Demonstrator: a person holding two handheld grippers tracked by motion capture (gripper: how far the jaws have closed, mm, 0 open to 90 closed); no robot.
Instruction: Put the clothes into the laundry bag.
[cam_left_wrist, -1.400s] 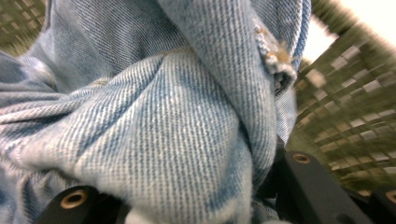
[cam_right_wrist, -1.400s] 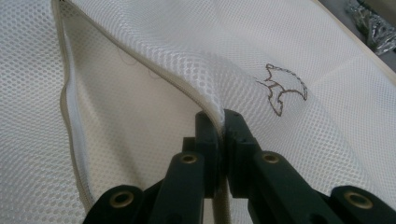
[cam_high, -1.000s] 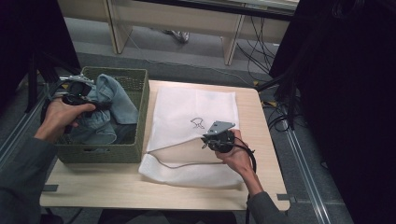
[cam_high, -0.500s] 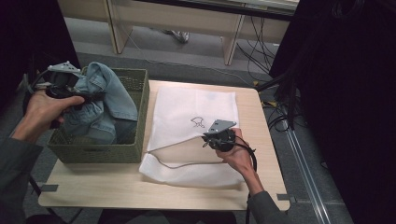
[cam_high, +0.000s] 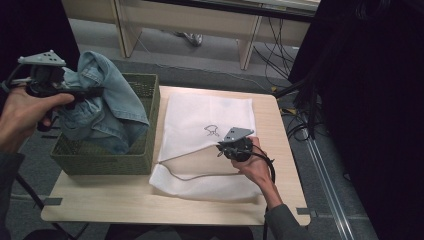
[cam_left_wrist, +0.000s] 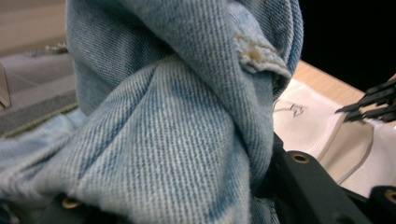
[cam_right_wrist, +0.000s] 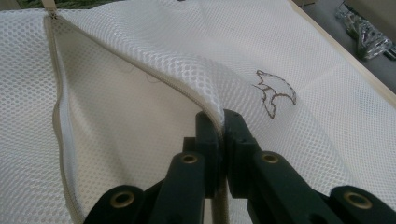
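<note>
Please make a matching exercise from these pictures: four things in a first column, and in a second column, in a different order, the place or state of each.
Column 1
1. denim garment
2. white mesh bag
3. green basket
4. right gripper

Column 2
A. stands on the table's left side
B. lies flat, its zipper open
C. pinches the bag's upper zipper edge
D. lifted by the left gripper, its lower part in the basket

Pairs: 1-D, 2-B, 3-A, 4-C

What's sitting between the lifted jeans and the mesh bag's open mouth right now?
In the high view, just the green basket's right wall and bare bag mesh lie between the denim and the opening.
</note>
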